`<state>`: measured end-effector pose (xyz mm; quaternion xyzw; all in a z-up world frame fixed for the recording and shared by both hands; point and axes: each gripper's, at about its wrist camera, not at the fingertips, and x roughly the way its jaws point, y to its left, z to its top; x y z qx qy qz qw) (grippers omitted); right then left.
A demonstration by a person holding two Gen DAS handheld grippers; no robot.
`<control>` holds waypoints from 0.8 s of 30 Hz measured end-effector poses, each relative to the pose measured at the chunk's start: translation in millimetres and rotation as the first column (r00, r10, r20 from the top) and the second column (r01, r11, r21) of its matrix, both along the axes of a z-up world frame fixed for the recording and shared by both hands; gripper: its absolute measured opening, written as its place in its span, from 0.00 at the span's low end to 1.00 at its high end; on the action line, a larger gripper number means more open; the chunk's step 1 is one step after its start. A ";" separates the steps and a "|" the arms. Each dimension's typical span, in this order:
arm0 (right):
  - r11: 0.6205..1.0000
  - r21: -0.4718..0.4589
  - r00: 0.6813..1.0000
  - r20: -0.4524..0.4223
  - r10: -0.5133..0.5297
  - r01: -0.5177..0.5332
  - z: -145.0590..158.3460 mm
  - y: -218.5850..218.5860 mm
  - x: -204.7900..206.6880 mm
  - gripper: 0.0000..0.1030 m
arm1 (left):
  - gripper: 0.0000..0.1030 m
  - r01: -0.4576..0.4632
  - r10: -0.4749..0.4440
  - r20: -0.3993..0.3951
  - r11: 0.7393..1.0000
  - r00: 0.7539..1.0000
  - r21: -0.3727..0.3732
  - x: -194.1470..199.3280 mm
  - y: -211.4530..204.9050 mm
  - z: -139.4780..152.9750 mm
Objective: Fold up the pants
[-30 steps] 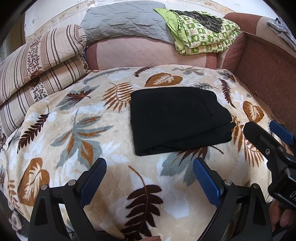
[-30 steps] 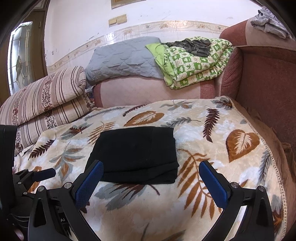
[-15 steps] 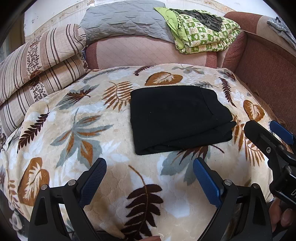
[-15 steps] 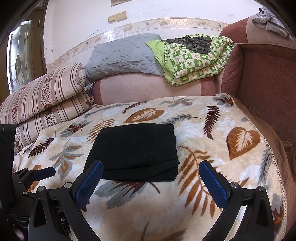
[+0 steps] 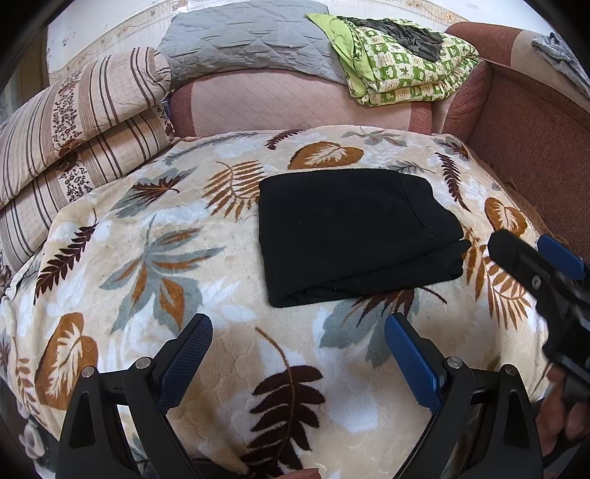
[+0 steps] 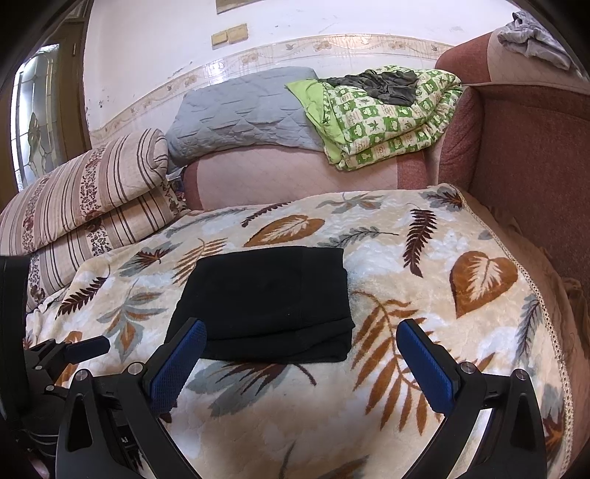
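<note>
A: Where are the pants (image 5: 354,235) lying?

B: Folded into a black rectangle on the leaf-print blanket (image 5: 155,258), just ahead of both sets of fingers, touching neither.

A: And the grippers?

B: The left gripper (image 5: 298,353) is hovering with fingers spread wide, holding nothing. The right gripper (image 6: 300,350) is doing the same, its fingers apart and bare.

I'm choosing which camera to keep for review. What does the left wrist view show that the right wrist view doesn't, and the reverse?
Only the left wrist view shows the right hand-held gripper from outside, with fingers of the hand holding it. Only the right wrist view shows the glazed door and wall plates. Both show the folded black pants lying free on the leaf-print blanket, both grippers open, and the green quilt.
</note>
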<state>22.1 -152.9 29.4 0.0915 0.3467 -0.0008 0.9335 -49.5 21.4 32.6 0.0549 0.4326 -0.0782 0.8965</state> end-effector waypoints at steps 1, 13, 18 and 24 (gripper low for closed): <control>1.000 0.008 1.000 -0.008 -0.001 0.001 0.7 -2.5 1.8 0.99 | 0.93 0.000 0.000 -0.001 1.000 1.000 0.002 0.1 -0.3 -0.2; 0.994 0.084 0.986 -0.145 0.080 -0.069 -7.7 -18.8 9.3 0.99 | 0.93 0.004 -0.004 -0.010 1.000 1.000 0.017 1.2 -3.5 -2.8; 0.994 0.102 0.991 -0.124 0.049 -0.036 -7.0 -23.8 6.8 0.99 | 0.93 0.003 -0.002 -0.007 1.000 1.000 0.021 0.9 -3.7 -2.4; 0.992 0.128 0.993 -0.112 0.022 -0.007 -5.8 -30.8 4.1 0.99 | 0.93 0.001 -0.001 -0.007 1.000 1.000 0.020 1.0 -2.6 -1.8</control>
